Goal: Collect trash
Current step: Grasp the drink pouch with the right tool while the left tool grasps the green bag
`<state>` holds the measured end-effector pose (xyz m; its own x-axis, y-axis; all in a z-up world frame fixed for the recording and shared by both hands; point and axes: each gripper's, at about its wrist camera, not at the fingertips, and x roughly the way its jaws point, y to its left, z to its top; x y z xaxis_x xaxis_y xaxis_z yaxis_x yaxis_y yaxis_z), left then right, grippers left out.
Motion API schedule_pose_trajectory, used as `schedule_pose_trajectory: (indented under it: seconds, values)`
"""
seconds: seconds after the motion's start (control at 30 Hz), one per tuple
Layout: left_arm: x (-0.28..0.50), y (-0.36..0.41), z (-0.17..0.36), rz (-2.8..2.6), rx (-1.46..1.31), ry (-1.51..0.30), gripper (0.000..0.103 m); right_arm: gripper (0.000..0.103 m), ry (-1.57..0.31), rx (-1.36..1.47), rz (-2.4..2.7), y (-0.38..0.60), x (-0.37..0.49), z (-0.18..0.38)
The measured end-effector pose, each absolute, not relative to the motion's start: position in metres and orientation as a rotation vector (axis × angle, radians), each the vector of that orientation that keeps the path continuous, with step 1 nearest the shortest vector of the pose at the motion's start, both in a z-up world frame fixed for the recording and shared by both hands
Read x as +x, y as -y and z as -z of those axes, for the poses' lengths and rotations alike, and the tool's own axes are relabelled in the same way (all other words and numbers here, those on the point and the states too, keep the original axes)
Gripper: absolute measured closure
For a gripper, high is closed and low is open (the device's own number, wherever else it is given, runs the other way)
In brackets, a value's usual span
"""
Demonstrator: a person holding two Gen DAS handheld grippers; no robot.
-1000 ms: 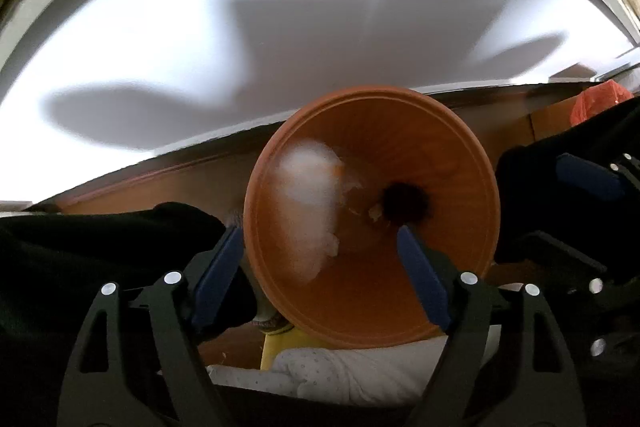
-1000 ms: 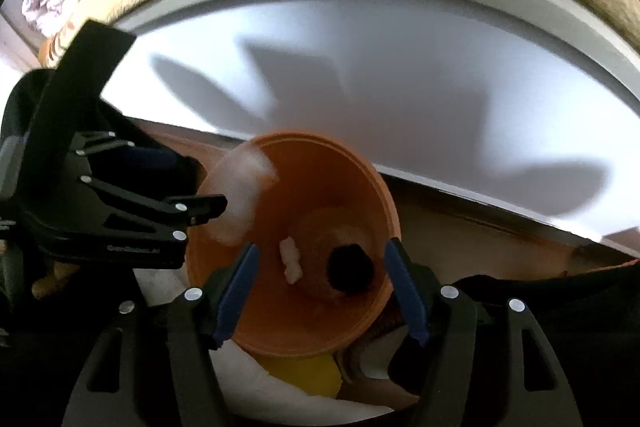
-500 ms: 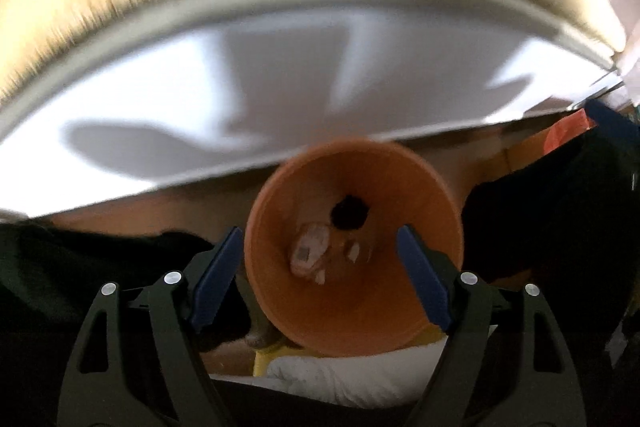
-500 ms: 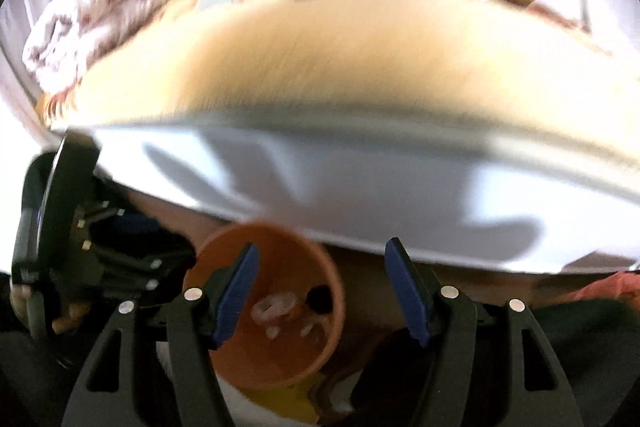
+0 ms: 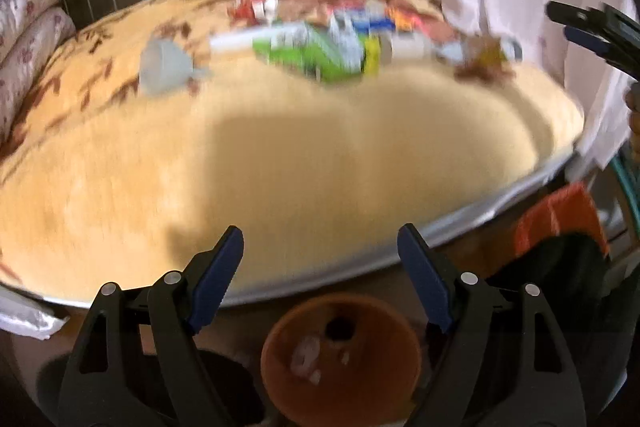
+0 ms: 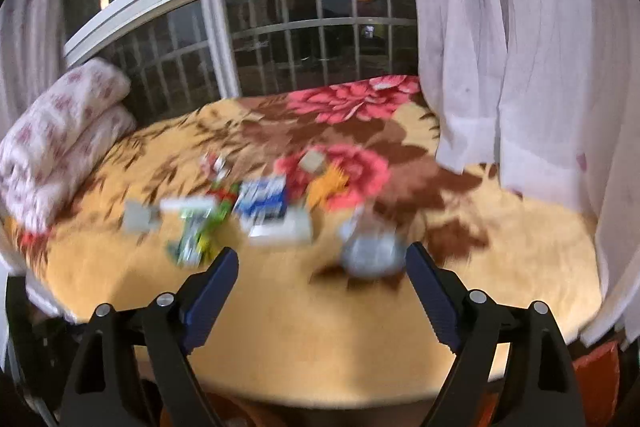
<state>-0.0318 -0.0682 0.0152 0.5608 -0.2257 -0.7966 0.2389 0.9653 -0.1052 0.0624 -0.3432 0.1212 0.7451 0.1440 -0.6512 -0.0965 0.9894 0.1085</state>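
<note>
In the left wrist view, low in the middle, an orange flowerpot [image 5: 340, 359] stands below the bed edge and holds a few pale scraps of trash [image 5: 306, 357] beside its drain hole. The left gripper [image 5: 320, 287] has its jaws spread wide, holding nothing. A second ago the pot filled both views against the white bed side; now both cameras have risen to look over the yellow flowered blanket [image 5: 300, 155]. More litter [image 5: 320, 51], blurred cartons and wrappers, lies across the upper middle. Only the right wrist view shows the window [image 6: 280, 39] and a crumpled clear wrapper [image 6: 370, 251] between the right gripper [image 6: 322, 291] jaws, which gape empty; the pot is out of its frame.
</note>
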Motion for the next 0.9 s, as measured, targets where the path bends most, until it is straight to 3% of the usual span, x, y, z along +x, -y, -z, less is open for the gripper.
schedule_pose_trajectory:
  seconds: [0.27, 0.6, 0.63, 0.67, 0.73, 0.77, 0.9]
  values:
    - [-0.004, 0.072, -0.027, 0.273, -0.026, -0.919, 0.025, 0.015, -1.07, 0.086, -0.118, 0.371, 0.191, -0.078]
    - [0.012, 0.069, -0.01, 0.271, -0.039, -0.971, 0.025, 0.016, -1.292, 0.087, -0.16, 0.376, 0.221, -0.002]
    - [0.013, 0.07, -0.01, 0.27, -0.033, -0.969, 0.025, 0.019, -1.305, 0.091, -0.159, 0.376, 0.219, 0.005]
    - [0.013, 0.071, -0.009, 0.268, -0.023, -0.964, 0.025, 0.032, -1.322, 0.093, -0.151, 0.377, 0.215, 0.019]
    - [0.015, 0.073, -0.008, 0.259, 0.0, -0.959, 0.025, 0.039, -1.24, 0.073, -0.125, 0.376, 0.204, 0.024]
    - [0.016, 0.074, -0.007, 0.255, 0.008, -0.959, 0.025, 0.051, -1.2, 0.062, -0.118, 0.375, 0.198, 0.022]
    - [0.023, 0.078, -0.006, 0.244, 0.015, -0.957, 0.025, 0.057, -1.045, 0.044, -0.061, 0.368, 0.166, 0.016]
